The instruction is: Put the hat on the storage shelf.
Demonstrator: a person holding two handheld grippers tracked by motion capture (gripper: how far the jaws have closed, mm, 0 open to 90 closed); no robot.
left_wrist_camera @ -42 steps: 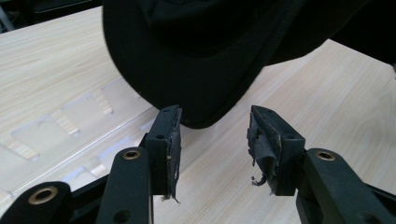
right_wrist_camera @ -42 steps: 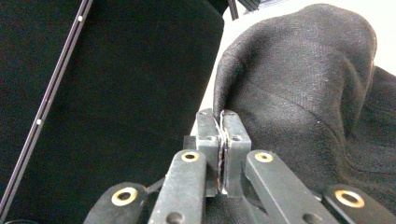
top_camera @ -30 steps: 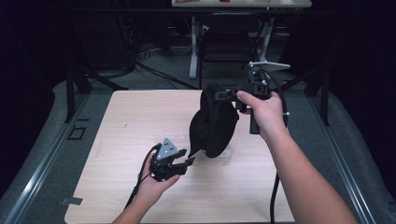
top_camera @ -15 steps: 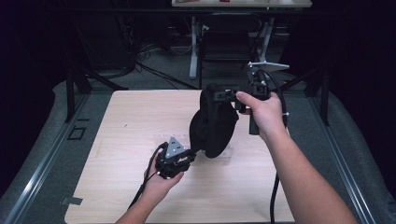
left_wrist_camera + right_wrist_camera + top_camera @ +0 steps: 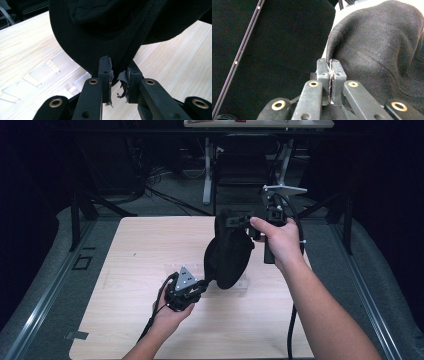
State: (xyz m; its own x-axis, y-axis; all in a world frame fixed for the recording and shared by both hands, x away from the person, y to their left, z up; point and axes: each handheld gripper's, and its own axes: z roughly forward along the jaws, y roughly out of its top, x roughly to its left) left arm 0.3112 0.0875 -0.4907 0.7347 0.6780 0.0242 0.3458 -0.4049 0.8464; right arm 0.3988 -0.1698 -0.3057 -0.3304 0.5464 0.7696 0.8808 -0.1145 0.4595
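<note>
- Cloth (image 5: pixel 227 255), black, hangs above the table (image 5: pixel 130 245), my right gripper (image 5: pixel 240 221) clenched on its top edge.
- Left gripper (image 5: pixel 117 75) has just been closing on the bottom hem; the grip looks nearly seated.
- Next, I judge: confirm the pinch, then spread it.

High view looks forward and down over the wooden table (image 5: pixel 130 270) from the person's side. Both gripper views sit right against the black cloth (image 5: pixel 227 255), above that table; the cloth is what all three share.
</note>
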